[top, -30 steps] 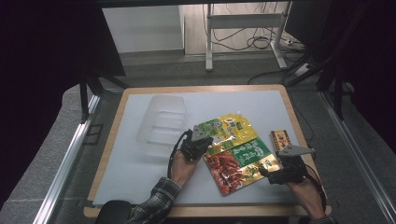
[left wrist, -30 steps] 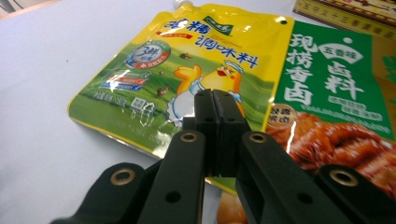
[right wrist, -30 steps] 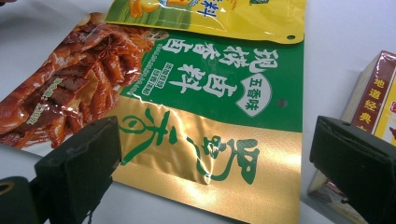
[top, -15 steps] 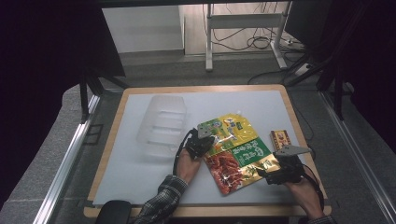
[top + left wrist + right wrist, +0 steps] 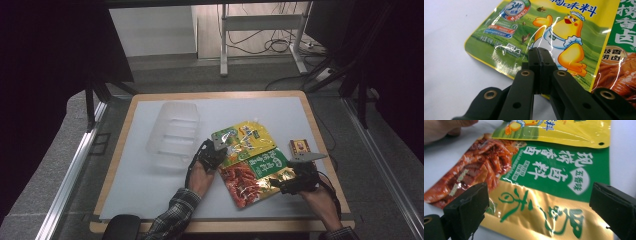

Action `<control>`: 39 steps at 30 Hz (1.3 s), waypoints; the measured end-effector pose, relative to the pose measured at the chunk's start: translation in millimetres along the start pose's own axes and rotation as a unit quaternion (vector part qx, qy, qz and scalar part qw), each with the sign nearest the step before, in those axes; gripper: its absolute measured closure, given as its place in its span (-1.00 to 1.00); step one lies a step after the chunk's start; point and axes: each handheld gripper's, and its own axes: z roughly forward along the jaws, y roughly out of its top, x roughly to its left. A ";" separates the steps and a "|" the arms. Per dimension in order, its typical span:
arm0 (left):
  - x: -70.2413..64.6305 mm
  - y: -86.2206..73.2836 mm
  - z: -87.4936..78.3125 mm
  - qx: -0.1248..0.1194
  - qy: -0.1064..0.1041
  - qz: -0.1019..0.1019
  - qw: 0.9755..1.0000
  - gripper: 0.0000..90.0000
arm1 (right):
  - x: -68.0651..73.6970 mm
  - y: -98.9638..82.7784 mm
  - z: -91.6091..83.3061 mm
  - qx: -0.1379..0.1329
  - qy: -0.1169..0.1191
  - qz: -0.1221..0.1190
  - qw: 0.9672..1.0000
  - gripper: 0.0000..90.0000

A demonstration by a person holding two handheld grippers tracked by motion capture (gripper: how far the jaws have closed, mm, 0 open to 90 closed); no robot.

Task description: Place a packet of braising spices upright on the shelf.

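A yellow and green seasoning pouch (image 5: 245, 136) with a cartoon chicken (image 5: 564, 37) lies flat on the white table. Partly under its near edge lies a second pouch (image 5: 252, 172), green, gold and red (image 5: 549, 175). My left gripper (image 5: 221, 154) rests at the yellow pouch's left corner. Its jaws are shut (image 5: 539, 51) above the printed surface, with nothing seen between the pads. My right gripper (image 5: 279, 184) sits at the gold end of the second pouch. Its jaws stand wide open (image 5: 539, 195), one on each side of that end.
A clear plastic tray (image 5: 172, 132) stands at the left of the pouches. A small brown box (image 5: 300, 147) lies at the right, beyond my right gripper. The wooden table rim (image 5: 220, 226) runs close behind both hands.
My right gripper has slid a little to the left, closer over the gold end of the pouch. The left gripper has barely moved.
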 end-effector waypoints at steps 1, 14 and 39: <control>0.2 -0.2 -0.1 0.001 0.000 0.000 1.000 1.00 | -0.7 1.4 1.9 0.001 0.005 0.004 1.000 -0.94; 1.3 -1.7 -0.8 0.009 0.000 -0.004 1.000 1.00 | -20.0 21.5 30.8 0.019 0.013 0.030 0.999 -0.94; 6.5 -2.8 -1.3 0.008 -0.016 -0.015 1.000 1.00 | -52.9 52.7 78.2 0.037 0.033 0.099 0.994 -0.94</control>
